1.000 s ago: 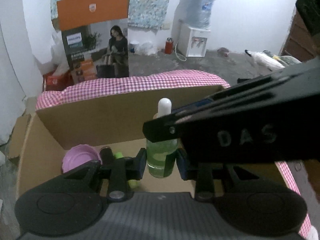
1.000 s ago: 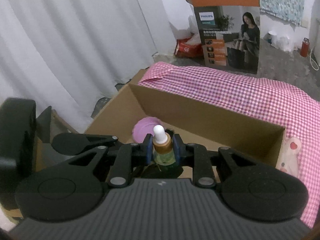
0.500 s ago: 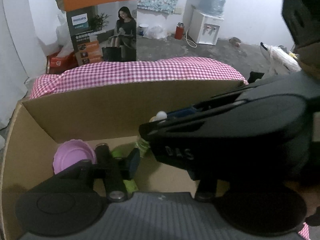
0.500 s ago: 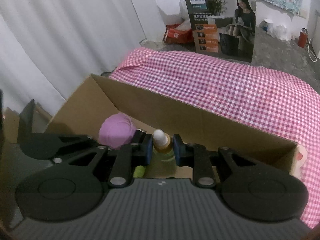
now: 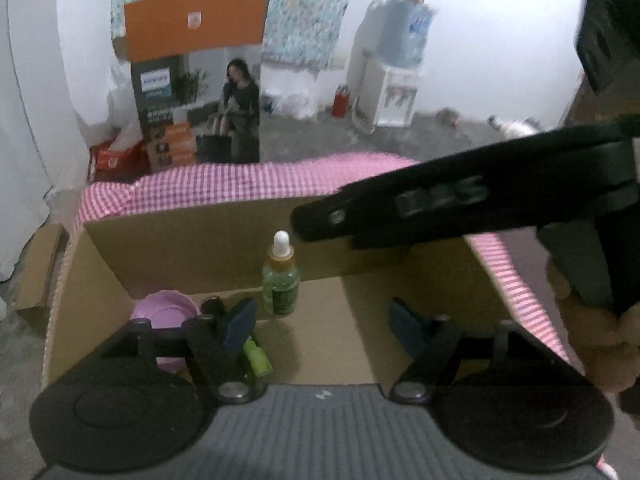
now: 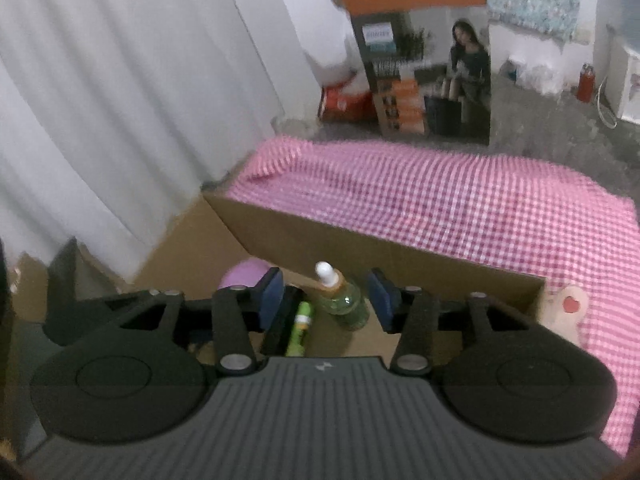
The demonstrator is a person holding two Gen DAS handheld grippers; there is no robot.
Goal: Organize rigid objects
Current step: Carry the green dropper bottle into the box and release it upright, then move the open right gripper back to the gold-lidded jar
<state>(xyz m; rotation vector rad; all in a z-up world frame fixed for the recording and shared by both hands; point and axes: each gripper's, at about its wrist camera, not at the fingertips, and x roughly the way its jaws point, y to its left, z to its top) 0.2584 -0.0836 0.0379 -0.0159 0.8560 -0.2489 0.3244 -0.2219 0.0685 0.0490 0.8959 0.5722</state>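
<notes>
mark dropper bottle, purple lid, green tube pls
dropper bottle [image 5: 281, 288]: left wrist view, on its green glass body.
purple lid [image 5: 164, 312]: left wrist view, on its top face, in the cardboard box.
green tube [image 6: 301, 326]: right wrist view, on its mid-length, left of the bottle.

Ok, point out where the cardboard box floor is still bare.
Bare: the floor right of the dropper bottle, up to the cardboard box wall by the checkered cloth. Crowded: the left corner, holding the purple lid and green tube.

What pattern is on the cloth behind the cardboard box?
Pink-and-white gingham check; the cloth behind the cardboard box shows best in the right wrist view.
</notes>
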